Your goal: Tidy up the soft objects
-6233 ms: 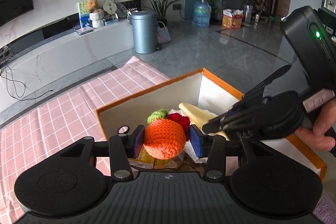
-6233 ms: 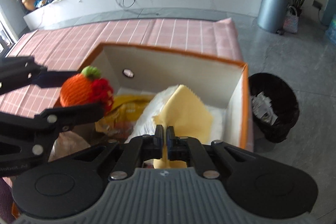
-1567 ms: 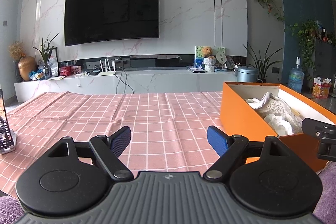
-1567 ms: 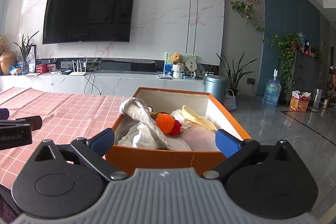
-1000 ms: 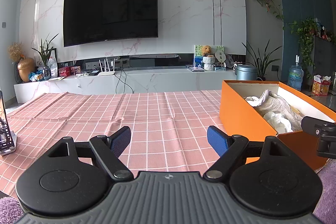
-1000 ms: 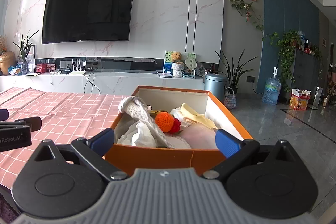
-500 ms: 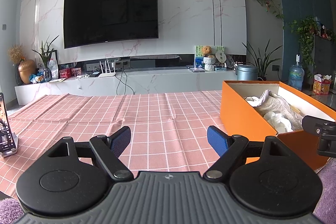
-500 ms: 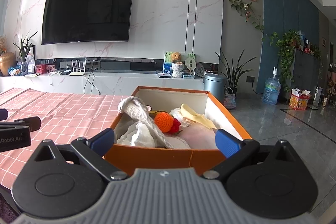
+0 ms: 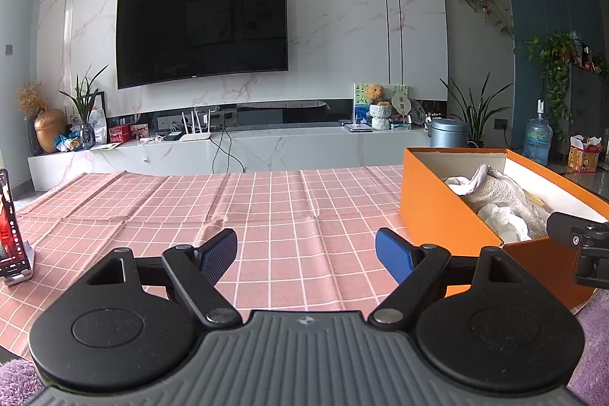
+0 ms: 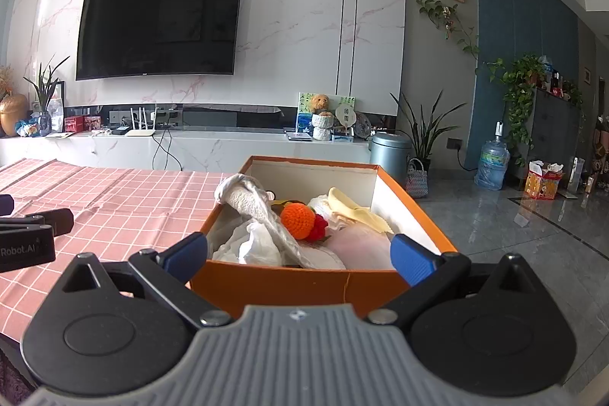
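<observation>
An orange box (image 10: 304, 286) stands at the right end of the pink checked tablecloth (image 9: 266, 215); it also shows in the left wrist view (image 9: 434, 212). Inside lie a crocheted orange fruit (image 10: 297, 220), a red crocheted piece (image 10: 319, 228), a yellow cloth (image 10: 354, 208), a beige towel (image 10: 253, 200) and white crumpled cloth (image 10: 255, 242). My right gripper (image 10: 300, 253) is open and empty, held before the box's near wall. My left gripper (image 9: 306, 255) is open and empty above the bare cloth, left of the box.
A phone on a stand (image 9: 9, 231) sits at the table's left edge. A purple rug (image 9: 17, 383) lies below the near edge. A white TV bench (image 9: 228, 151), a metal bin (image 10: 390, 155) and a grey tiled floor (image 10: 514, 215) lie beyond.
Since six seconds ago both grippers let go of the orange fruit and the yellow cloth in the box and drew back open. Over the last second almost nothing has moved.
</observation>
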The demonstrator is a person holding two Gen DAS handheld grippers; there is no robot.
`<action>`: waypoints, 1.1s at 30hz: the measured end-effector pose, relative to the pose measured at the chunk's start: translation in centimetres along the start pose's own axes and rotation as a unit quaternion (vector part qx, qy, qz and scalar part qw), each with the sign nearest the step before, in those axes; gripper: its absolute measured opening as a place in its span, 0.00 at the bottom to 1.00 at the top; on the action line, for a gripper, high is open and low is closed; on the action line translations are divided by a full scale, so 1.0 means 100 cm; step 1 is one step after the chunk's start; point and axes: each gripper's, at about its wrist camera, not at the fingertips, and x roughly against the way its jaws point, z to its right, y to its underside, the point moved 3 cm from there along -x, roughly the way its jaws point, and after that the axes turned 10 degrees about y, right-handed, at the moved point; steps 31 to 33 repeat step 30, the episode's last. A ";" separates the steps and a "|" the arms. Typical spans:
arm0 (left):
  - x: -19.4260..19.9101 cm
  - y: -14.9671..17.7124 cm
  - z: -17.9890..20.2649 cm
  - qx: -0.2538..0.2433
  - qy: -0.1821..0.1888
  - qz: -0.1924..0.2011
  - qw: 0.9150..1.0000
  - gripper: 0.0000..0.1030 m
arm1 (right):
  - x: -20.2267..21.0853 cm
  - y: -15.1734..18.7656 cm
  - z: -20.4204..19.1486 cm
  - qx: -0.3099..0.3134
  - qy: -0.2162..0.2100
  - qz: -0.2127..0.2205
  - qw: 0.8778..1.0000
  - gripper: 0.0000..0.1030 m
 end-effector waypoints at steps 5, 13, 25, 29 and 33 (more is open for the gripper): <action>0.000 0.000 -0.001 0.000 -0.001 0.000 1.000 0.94 | 0.001 0.000 -0.002 0.001 -0.001 0.000 1.000 0.97; 0.000 0.000 0.000 -0.001 -0.001 0.000 1.000 0.94 | 0.001 0.001 -0.002 0.001 -0.002 -0.001 1.000 0.97; 0.001 -0.002 -0.001 -0.002 0.001 0.002 1.000 0.94 | 0.001 0.001 -0.002 0.001 -0.002 -0.001 1.000 0.97; 0.002 -0.003 0.000 -0.001 0.002 0.002 1.000 0.94 | 0.001 0.001 -0.002 0.001 -0.002 -0.001 1.000 0.97; 0.003 -0.002 0.001 -0.001 0.003 0.003 1.000 0.94 | 0.001 0.001 -0.002 0.001 -0.002 -0.001 1.000 0.97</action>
